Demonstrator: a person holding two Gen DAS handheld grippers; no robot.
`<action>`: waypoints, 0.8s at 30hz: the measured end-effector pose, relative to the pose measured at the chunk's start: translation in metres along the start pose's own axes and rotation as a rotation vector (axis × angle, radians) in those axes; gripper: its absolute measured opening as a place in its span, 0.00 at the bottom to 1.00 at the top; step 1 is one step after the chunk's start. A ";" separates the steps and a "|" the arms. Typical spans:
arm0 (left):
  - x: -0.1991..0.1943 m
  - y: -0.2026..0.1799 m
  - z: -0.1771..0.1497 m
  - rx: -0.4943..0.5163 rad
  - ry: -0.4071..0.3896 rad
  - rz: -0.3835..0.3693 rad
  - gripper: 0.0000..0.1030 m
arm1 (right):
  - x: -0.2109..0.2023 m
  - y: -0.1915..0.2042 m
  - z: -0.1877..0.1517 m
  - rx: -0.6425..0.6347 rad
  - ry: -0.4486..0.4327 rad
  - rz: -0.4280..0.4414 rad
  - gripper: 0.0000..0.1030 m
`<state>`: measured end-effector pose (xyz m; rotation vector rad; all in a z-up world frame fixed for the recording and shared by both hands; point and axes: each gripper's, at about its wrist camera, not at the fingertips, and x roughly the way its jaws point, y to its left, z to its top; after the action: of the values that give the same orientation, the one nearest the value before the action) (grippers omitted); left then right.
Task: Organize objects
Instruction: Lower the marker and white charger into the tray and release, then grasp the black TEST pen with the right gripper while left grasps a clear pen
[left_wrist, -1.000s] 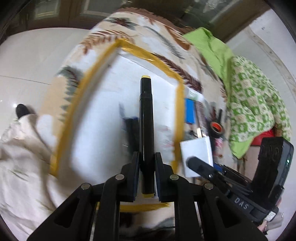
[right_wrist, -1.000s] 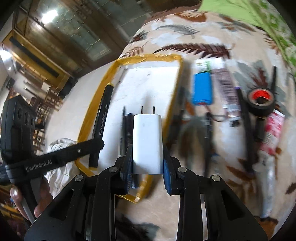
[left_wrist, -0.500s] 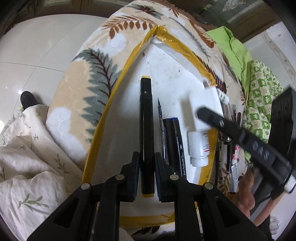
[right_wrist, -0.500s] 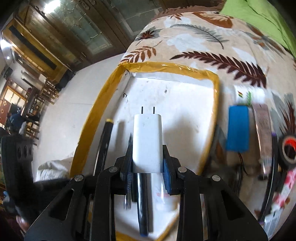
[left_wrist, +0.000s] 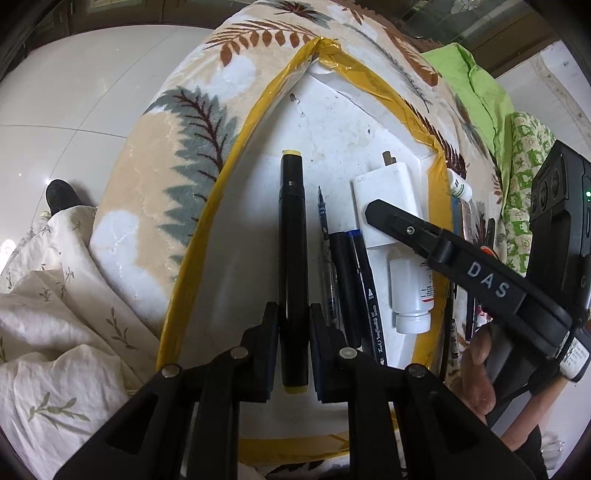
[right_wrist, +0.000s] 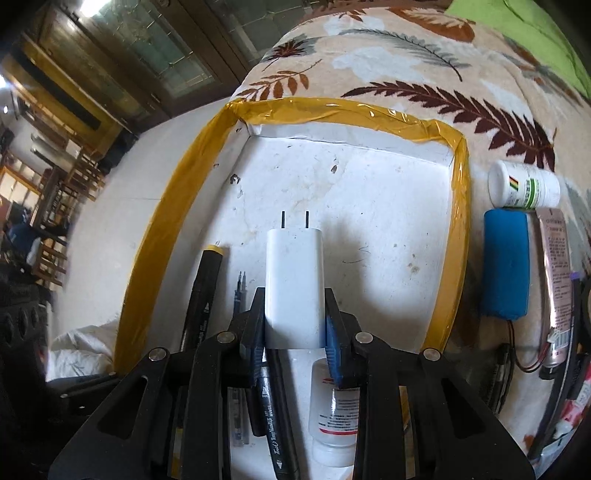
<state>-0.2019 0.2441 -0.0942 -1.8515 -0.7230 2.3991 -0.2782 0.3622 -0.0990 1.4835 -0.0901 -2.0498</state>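
Left gripper (left_wrist: 293, 332) clamps black marker (left_wrist: 293, 236), right gripper (right_wrist: 294, 325) clamps white charger (right_wrist: 294, 284) over tray (right_wrist: 458, 206); pens, bottle (right_wrist: 334, 417) inside; blue pouch (right_wrist: 505, 262), tube (right_wrist: 557, 280) still outside.

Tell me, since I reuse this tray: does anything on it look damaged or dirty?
Yes. The white tray has dark scuffs and small gouges on its floor, and the yellow tape along its rim is wrinkled and bunched at the far corners. Nothing looks spilled.
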 end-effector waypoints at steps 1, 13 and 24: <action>0.000 0.000 0.000 -0.002 0.000 -0.001 0.14 | 0.000 -0.001 0.000 0.007 0.003 0.007 0.26; -0.002 0.005 0.001 -0.010 -0.004 -0.014 0.15 | -0.027 -0.007 0.001 -0.011 -0.051 -0.024 0.31; -0.027 -0.001 -0.002 0.008 -0.153 -0.024 0.44 | -0.090 -0.053 -0.021 0.070 -0.148 0.043 0.31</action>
<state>-0.1923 0.2379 -0.0700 -1.6602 -0.7400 2.5452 -0.2648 0.4564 -0.0510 1.3572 -0.2527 -2.1386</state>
